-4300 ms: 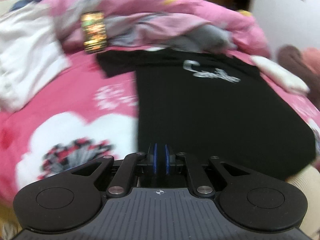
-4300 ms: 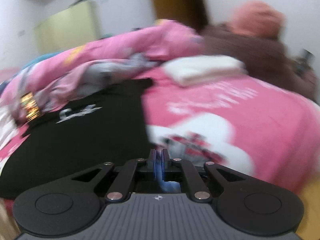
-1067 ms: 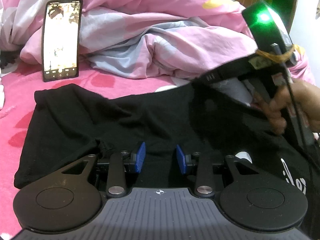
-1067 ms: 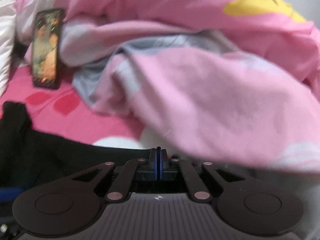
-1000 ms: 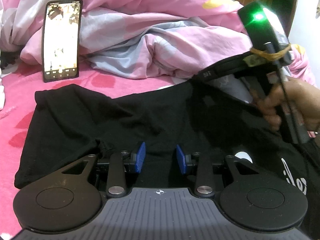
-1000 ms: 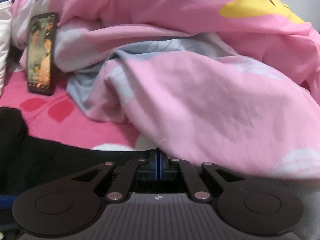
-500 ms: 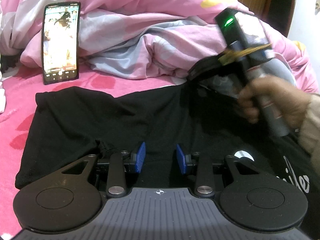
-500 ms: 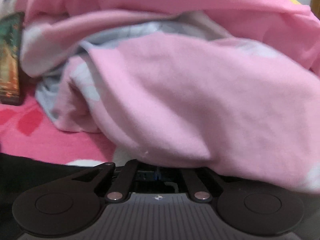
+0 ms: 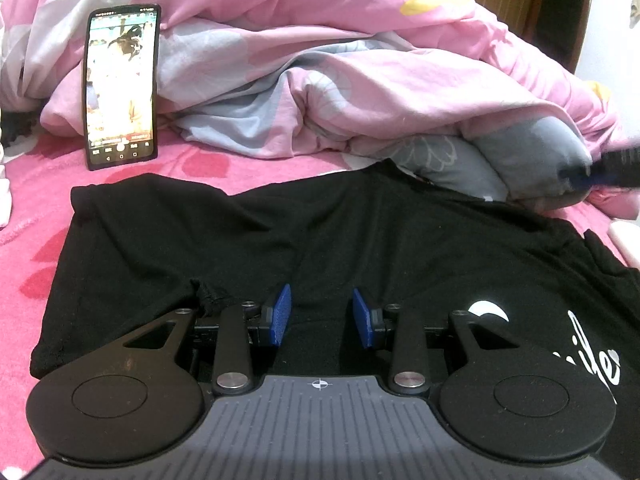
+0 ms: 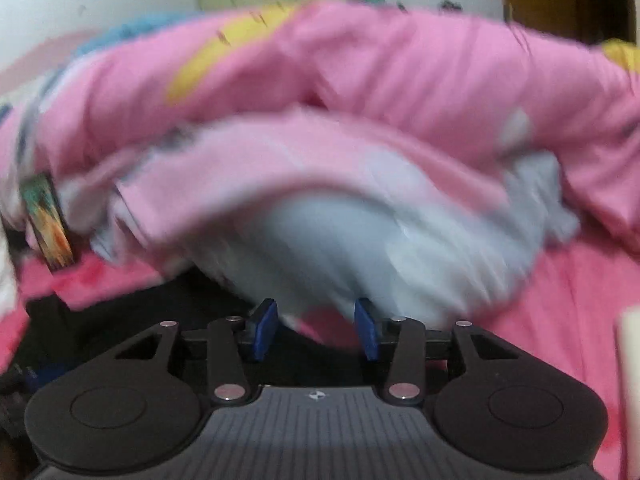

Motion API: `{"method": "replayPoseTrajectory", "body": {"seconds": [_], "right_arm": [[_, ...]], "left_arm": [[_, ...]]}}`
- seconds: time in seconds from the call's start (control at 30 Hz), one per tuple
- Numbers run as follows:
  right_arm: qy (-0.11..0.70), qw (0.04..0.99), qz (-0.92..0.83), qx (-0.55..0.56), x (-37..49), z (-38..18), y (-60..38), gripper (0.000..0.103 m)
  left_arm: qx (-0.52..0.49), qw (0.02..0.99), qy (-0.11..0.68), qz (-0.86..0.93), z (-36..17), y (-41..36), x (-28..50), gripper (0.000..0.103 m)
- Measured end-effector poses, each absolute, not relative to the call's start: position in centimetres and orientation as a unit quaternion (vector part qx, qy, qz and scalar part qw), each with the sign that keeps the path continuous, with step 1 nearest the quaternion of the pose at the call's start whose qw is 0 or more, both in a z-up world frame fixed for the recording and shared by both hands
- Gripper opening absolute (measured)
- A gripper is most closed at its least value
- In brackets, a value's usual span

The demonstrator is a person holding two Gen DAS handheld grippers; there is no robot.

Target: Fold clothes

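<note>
A black shirt (image 9: 320, 240) with white lettering at four o'clock lies creased on the pink bedsheet (image 9: 36, 216). The left gripper (image 9: 320, 316) stands apart over it, gripping nothing. The right gripper (image 10: 316, 322) is opening, empty. At twelve o'clock a pink quilt (image 9: 320, 60) is heaped; at ten a lit phone (image 9: 120, 84) leans on it.

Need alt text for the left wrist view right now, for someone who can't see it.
A black T-shirt lies spread on a pink bedsheet, with the open left gripper low over its near edge. Behind it, a lit phone leans against a rumpled pink duvet.
</note>
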State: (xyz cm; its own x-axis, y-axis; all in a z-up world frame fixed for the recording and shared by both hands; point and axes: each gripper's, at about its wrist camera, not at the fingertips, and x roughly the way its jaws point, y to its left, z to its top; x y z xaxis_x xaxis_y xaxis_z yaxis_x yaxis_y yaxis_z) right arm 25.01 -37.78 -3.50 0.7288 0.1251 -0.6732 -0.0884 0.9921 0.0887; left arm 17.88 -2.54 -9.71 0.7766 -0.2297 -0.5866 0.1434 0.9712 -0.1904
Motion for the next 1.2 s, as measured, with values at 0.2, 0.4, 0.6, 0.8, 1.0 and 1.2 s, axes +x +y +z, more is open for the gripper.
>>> {"method": "replayPoseTrajectory", "body": {"seconds": [0.2,0.4,0.6,0.8,1.0,1.2], "right_arm": [[0.378,0.925,0.024,0.013,25.7,-6.4,-39.2,0.044],[0.387,0.917,-0.011,0.096,26.3,-6.9,-42.2,0.042],[0.361,0.924,0.035,0.123,24.9,-4.9,-39.6,0.035],[0.408,0.903,0.016,0.137,32.5,-6.9,-36.9,0.035],[0.402,0.906,-0.02,0.13,38.8,-7.4,-36.8,0.035],[0.371,0.917,-0.034,0.138,44.0,-7.4,-38.1,0.031]], "left_arm": [[-0.063,0.941,0.318,-0.099,-9.8,-2.7,17.9,0.035],[-0.065,0.94,0.318,-0.1,-9.8,-2.6,17.9,0.035],[-0.064,0.941,0.318,-0.099,-9.7,-2.7,17.9,0.035],[-0.066,0.941,0.318,-0.1,-9.6,-2.6,17.9,0.035],[-0.066,0.941,0.318,-0.099,-9.6,-2.7,17.9,0.035],[-0.06,0.941,0.317,-0.097,-9.6,-2.8,17.9,0.035]]}}
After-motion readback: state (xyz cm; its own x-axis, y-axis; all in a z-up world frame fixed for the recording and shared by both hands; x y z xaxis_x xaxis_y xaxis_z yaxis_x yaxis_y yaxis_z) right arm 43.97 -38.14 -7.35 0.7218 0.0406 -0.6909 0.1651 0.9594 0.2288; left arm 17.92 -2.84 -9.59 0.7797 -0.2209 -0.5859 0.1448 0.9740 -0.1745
